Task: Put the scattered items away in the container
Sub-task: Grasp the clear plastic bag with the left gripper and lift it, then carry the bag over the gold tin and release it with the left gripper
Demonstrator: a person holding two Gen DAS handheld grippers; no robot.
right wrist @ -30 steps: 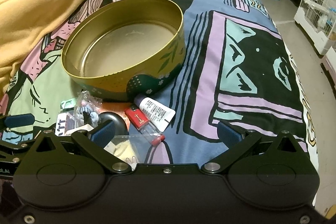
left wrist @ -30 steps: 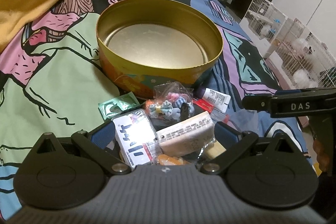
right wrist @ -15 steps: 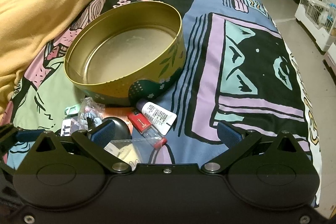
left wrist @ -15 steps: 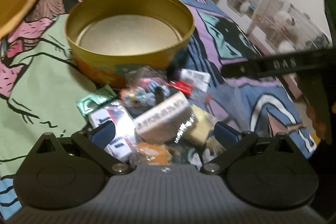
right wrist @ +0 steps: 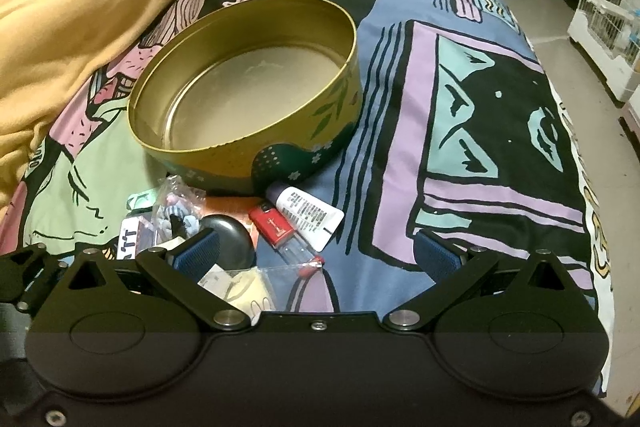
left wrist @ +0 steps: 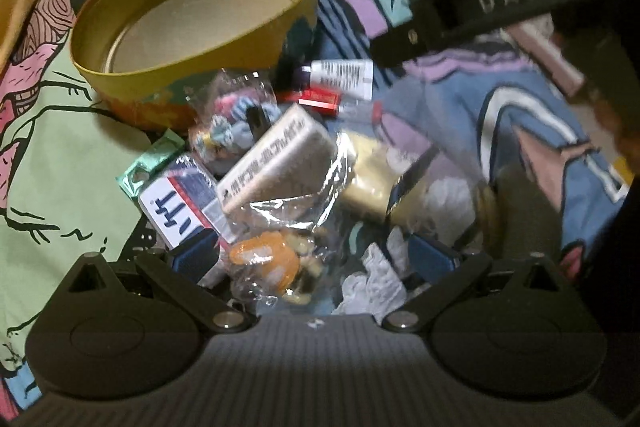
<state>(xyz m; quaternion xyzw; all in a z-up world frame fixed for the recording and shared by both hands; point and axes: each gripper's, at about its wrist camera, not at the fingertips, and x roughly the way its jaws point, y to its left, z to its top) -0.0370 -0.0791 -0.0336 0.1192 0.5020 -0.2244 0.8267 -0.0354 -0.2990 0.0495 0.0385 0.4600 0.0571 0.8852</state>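
My left gripper (left wrist: 314,259) has its jaws apart over the heap on the printed bedspread (left wrist: 60,163): a clear crinkled bag holding an orange toy (left wrist: 266,263) lies between them, a white-and-blue carton (left wrist: 180,203) touches the left pad, and a beige printed box (left wrist: 276,159) lies just ahead. My right gripper (right wrist: 316,253) is also spread, with a dark oval case (right wrist: 230,241), a red-capped clear tube (right wrist: 286,233) and a white squeeze tube (right wrist: 306,213) just ahead of its left pad. The round gold tin with a green flowered wall (right wrist: 244,99) sits upright and hollow beyond the clutter, touching the squeeze tube's cap end.

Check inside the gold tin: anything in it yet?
Nothing visible. The gold tin shows a bare floor in both views. Its near wall hides a thin strip of floor just behind it. The items, such as the white tube, lie outside on the bedspread.
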